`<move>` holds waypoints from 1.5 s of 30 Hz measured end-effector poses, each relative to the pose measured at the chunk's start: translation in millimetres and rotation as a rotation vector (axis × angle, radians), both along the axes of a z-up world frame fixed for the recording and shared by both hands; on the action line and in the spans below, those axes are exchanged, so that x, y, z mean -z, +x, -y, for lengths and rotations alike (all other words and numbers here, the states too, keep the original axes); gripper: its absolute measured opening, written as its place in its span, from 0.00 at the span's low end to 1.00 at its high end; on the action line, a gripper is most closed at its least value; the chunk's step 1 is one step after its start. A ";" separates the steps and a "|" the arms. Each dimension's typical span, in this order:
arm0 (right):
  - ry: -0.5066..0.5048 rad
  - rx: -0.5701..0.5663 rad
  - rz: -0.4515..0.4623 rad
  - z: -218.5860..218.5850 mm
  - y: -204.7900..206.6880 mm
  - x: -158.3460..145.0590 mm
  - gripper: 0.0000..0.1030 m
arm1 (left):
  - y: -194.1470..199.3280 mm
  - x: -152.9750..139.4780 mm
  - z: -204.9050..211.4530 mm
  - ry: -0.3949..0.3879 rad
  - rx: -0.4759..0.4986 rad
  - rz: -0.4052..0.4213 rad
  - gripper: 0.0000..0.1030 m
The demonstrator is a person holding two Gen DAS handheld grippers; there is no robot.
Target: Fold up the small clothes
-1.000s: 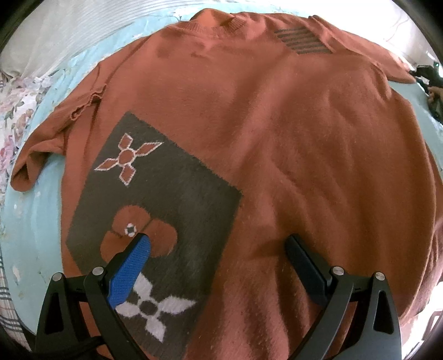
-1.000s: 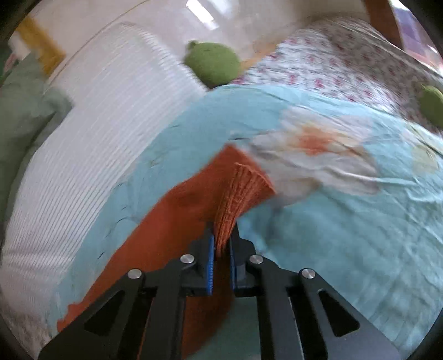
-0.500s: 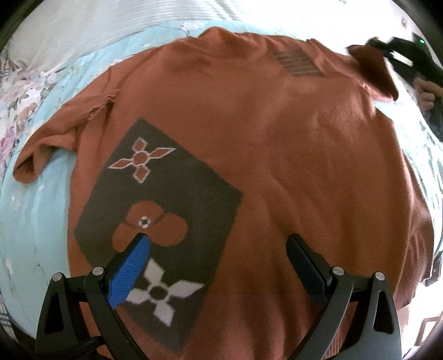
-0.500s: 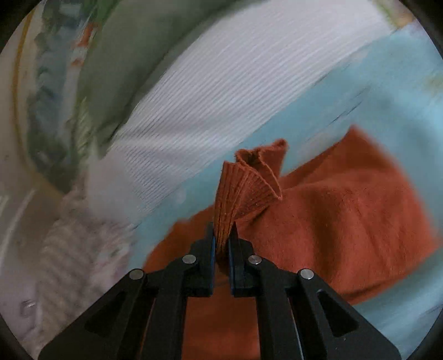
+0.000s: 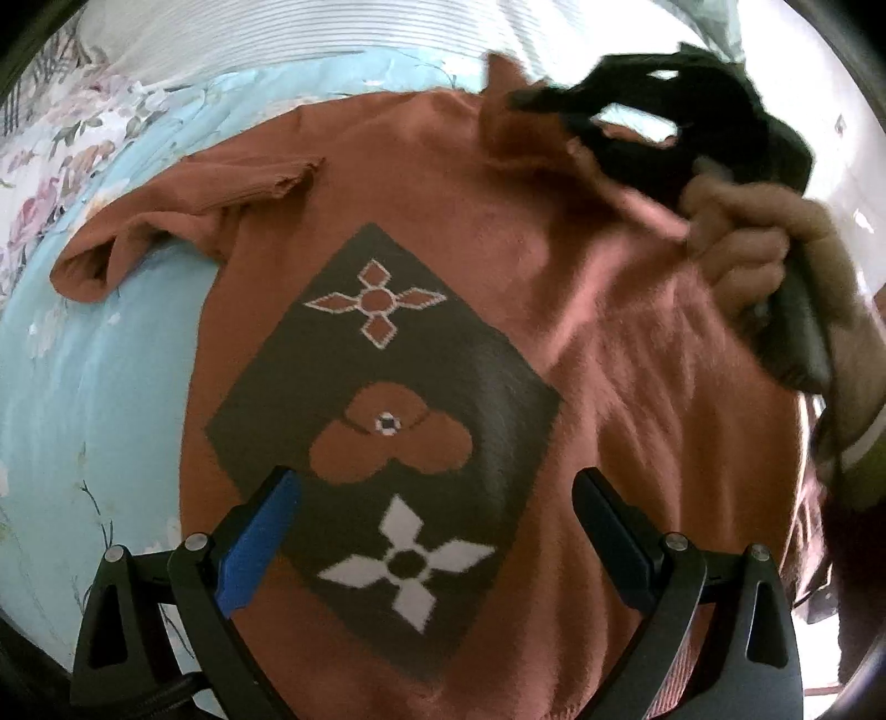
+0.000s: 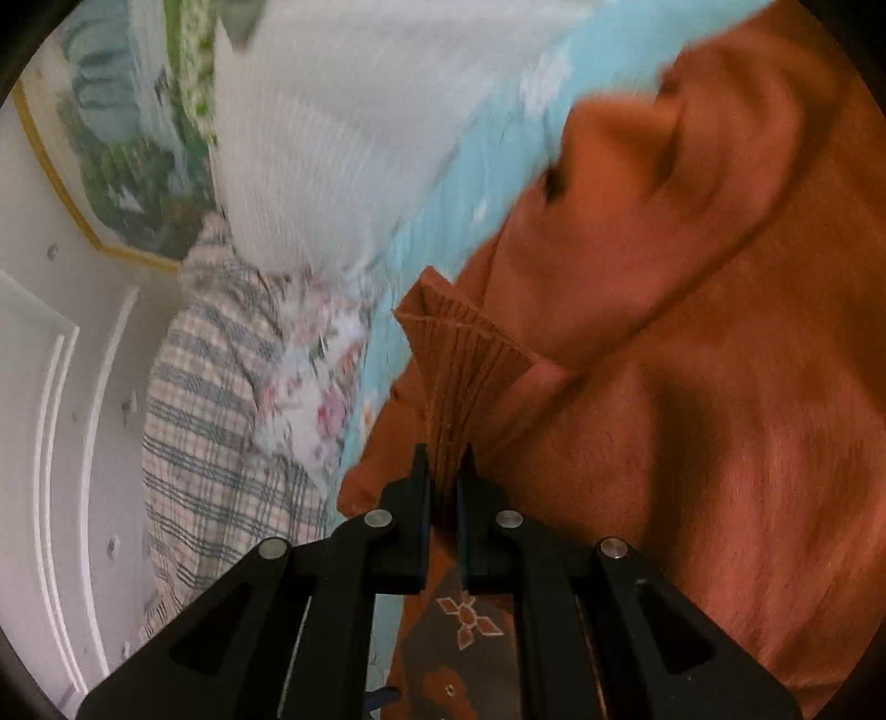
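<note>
A rust-orange knitted sweater (image 5: 554,310) with a dark patch of flower motifs (image 5: 387,421) lies spread on a light blue bedsheet (image 5: 99,399). My left gripper (image 5: 437,493) hovers open above the patch, with nothing between its fingers. My right gripper (image 6: 443,471) is shut on the ribbed cuff (image 6: 459,360) of the sweater's sleeve, lifted over the sweater's body (image 6: 720,415). In the left wrist view that right gripper (image 5: 515,99), held by a person's hand (image 5: 775,249), carries the sleeve over the upper right of the sweater. The other sleeve (image 5: 183,221) lies flat at the left.
A white ribbed pillow (image 5: 277,33) lies beyond the sweater's collar. Floral bedding (image 5: 50,183) sits at the left. In the right wrist view a plaid blanket (image 6: 221,443), a white panelled wall (image 6: 55,443) and a framed picture (image 6: 127,138) stand past the bed's edge.
My right gripper has swept the sleeve cuff from beside the sweater in over its body. The left gripper drifted slightly, still open.
</note>
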State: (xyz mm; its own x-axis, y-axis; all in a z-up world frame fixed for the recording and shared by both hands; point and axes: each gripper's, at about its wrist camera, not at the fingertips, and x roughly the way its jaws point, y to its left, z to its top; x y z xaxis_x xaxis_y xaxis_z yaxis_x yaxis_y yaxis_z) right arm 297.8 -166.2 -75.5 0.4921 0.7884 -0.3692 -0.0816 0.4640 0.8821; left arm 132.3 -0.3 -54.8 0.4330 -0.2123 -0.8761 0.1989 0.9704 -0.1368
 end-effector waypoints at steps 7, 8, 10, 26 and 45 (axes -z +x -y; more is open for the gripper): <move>-0.046 -0.048 -0.044 -23.9 0.5 12.9 0.23 | 22.7 1.1 -12.6 -0.017 -0.030 0.022 0.96; -0.051 -0.041 -0.019 -17.8 -6.2 6.8 0.23 | 28.6 1.1 -13.5 -0.019 -0.035 0.027 0.96; -0.058 -0.010 0.009 -6.0 -15.9 -2.7 0.25 | 43.5 5.5 -16.7 -0.020 -0.044 0.041 0.96; -0.237 0.496 0.161 156.9 -155.5 -72.4 0.45 | 174.9 25.3 -21.5 -0.159 -0.159 0.065 0.15; -0.569 0.337 -0.072 225.8 -48.9 -11.9 0.10 | 168.0 9.9 -70.0 -0.131 -0.203 0.180 0.08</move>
